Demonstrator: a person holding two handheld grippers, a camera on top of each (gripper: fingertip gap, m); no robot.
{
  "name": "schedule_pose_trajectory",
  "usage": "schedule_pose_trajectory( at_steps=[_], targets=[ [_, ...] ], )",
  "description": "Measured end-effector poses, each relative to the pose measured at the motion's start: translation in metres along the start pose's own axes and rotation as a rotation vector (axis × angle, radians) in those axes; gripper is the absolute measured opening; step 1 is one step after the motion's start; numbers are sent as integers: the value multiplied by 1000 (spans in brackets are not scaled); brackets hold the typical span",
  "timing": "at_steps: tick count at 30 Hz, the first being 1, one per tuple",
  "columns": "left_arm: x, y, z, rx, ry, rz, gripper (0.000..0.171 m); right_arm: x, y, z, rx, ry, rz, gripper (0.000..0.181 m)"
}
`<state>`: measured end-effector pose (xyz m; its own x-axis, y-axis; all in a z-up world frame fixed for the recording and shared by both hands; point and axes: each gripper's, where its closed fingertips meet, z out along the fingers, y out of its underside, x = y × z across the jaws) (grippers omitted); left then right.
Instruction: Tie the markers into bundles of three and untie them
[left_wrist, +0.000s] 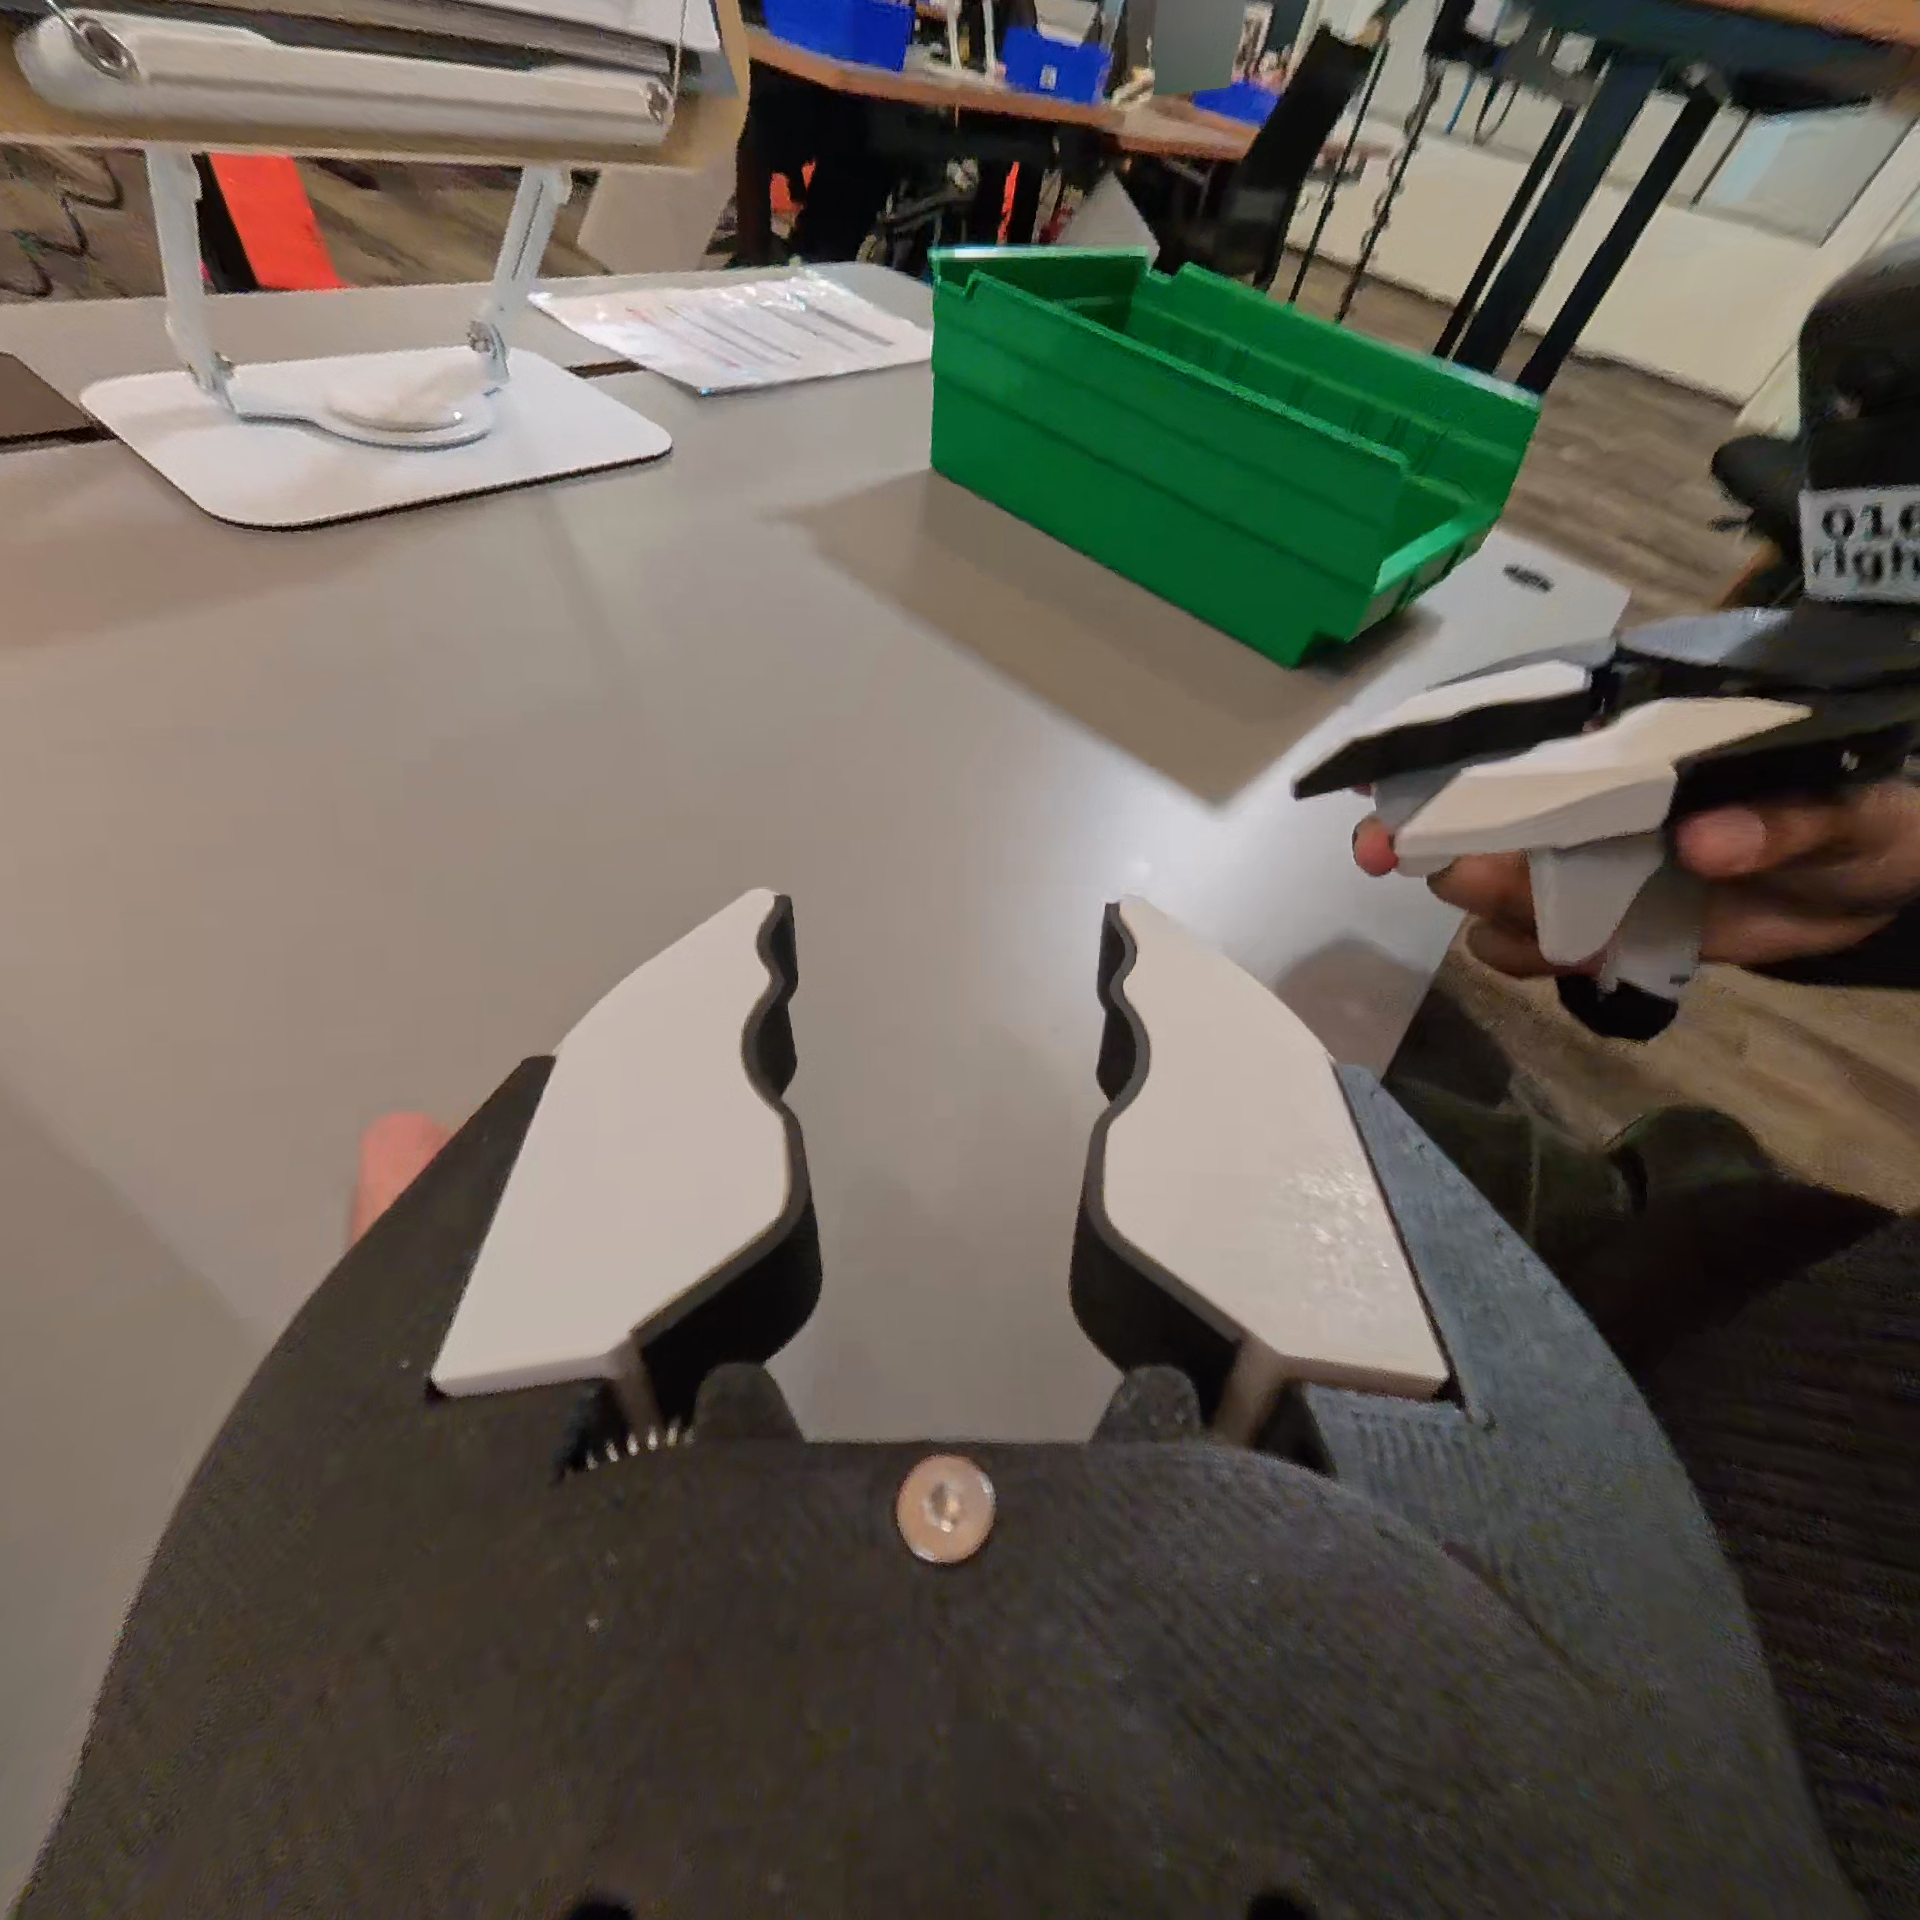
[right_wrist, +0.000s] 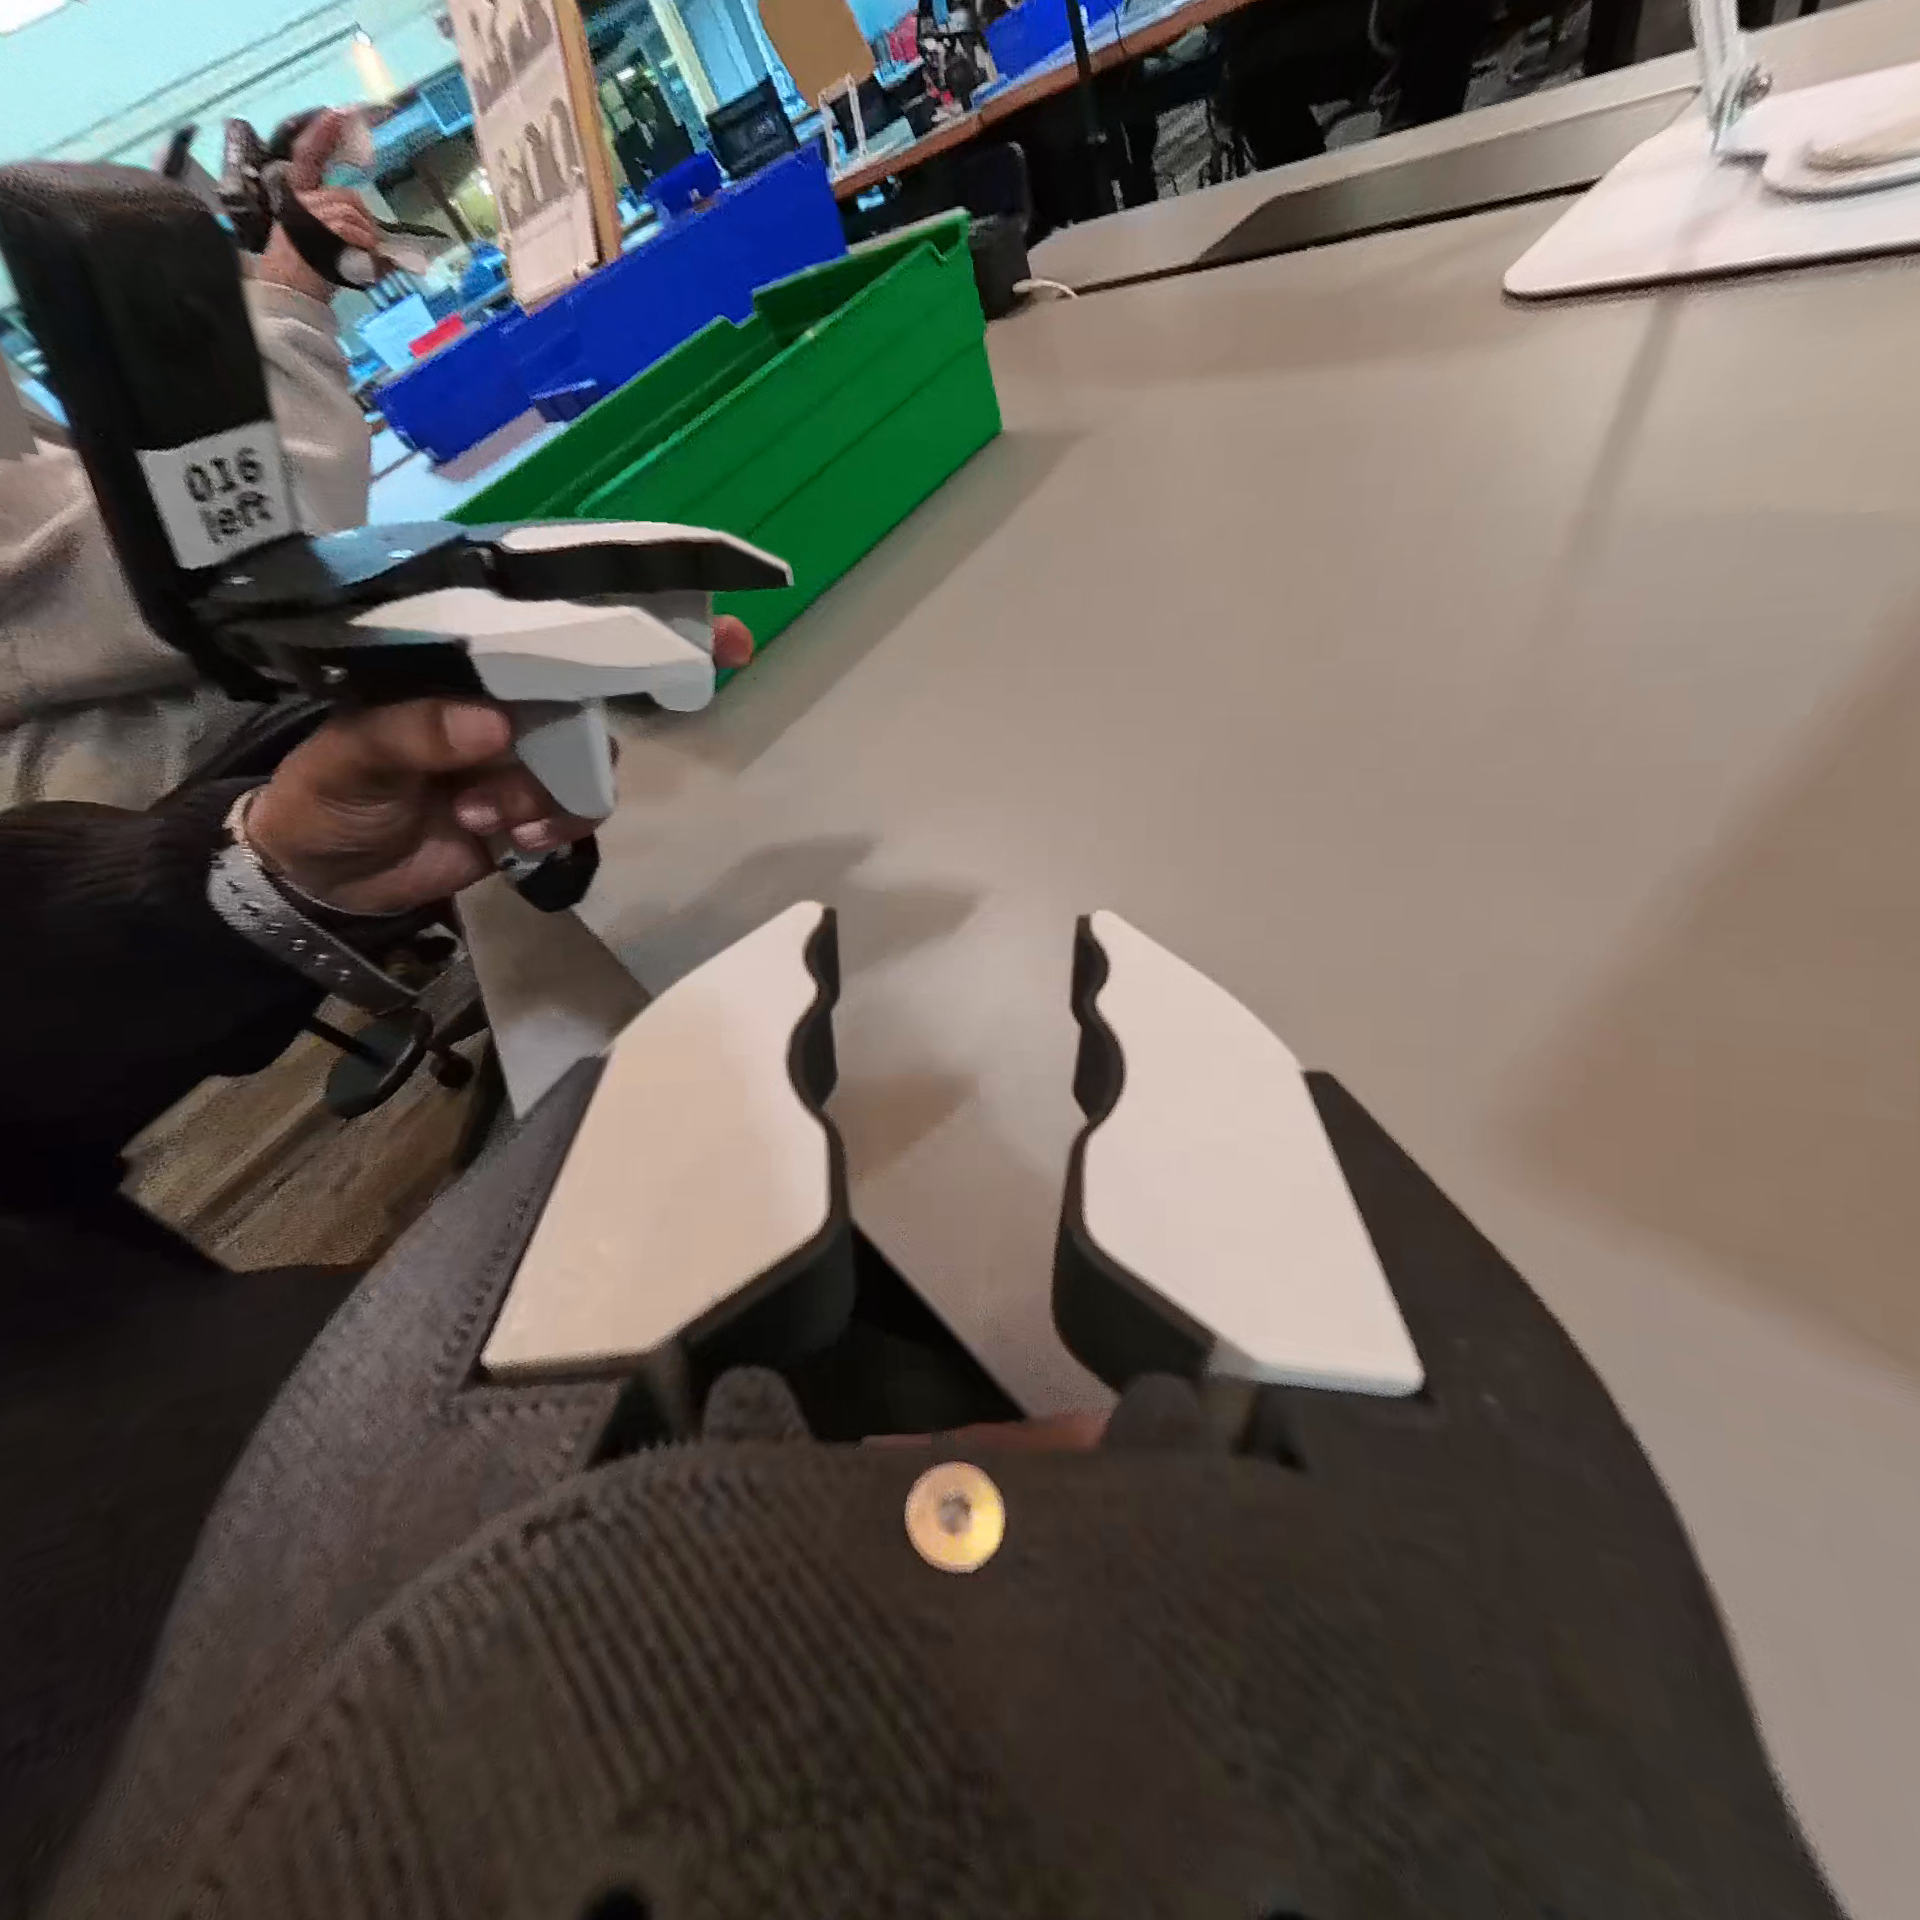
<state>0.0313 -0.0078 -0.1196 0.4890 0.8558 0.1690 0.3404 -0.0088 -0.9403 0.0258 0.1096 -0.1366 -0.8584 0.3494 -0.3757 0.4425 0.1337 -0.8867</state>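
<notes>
Left gripper (left_wrist: 945, 925) hangs over the near part of the grey table (left_wrist: 623, 748), its two white fingers (left_wrist: 644, 1143) spread apart with bare tabletop showing between them; it holds nothing. A fingertip of the hand carrying it shows at the gripper's left edge. In the right wrist view the same gripper (right_wrist: 748, 613) appears from the side in a hand (right_wrist: 395, 800), in front of the bin's near corner and apart from it.

Right gripper (right_wrist: 951, 925) is over the table's near edge, its two fingers likewise parted and empty, the edge of the table running under the gap. From the left wrist view it (left_wrist: 1351, 821) sits to the right of the left gripper, beyond the table's corner, held by a hand (left_wrist: 1766, 883). So there are two grippers, each in one hand, neither touching anything.

Farther along the table stands one green bin (left_wrist: 1195, 468), long and open-topped, resting on the surface to the right and well apart from both grippers. Its inside is only partly visible and nothing can be made out in it.

Left of the bin, farther back, lies one sheet (left_wrist: 738, 327) in a clear sleeve, flat on the table. Left of that stands one white stand (left_wrist: 395, 426) with a flat base and two slanted legs carrying a shelf overhead.

Beyond the table are other desks with several blue bins (right_wrist: 665, 301); a second person shows there, blurred.
</notes>
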Motion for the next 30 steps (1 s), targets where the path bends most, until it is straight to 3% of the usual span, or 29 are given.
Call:
schedule_pose_trajectory(
  at_steps=[5, 8, 10, 14, 18, 23, 30],
  targets=[
    [-11, 8, 6, -25, -10, 57, 60, 26, -5, 26, 53, -4, 60, 40],
    [-14, 3, 9, -6, 25, 8, 61, 29, -23, 46, 85, -124, 281, 52],
    [-16, 0, 12, -21, 54, 33, 61, 30, -24, 62, 28, -181, 326, 60],
    [-28, -18, 14, 4, 41, 90, 62, 29, -42, 84, -24, -160, -1, 56],
    [-37, -40, 5, 82, 45, 9, 64, 22, -60, 100, -56, -94, -257, 55],
    [-54, -29, -2, 31, 12, 24, 65, 0, -64, 101, -54, -88, -210, 55],
    [-61, -38, -16, 119, -13, -47, 65, 7, -56, 68, 38, 104, -79, 51]
  ],
)
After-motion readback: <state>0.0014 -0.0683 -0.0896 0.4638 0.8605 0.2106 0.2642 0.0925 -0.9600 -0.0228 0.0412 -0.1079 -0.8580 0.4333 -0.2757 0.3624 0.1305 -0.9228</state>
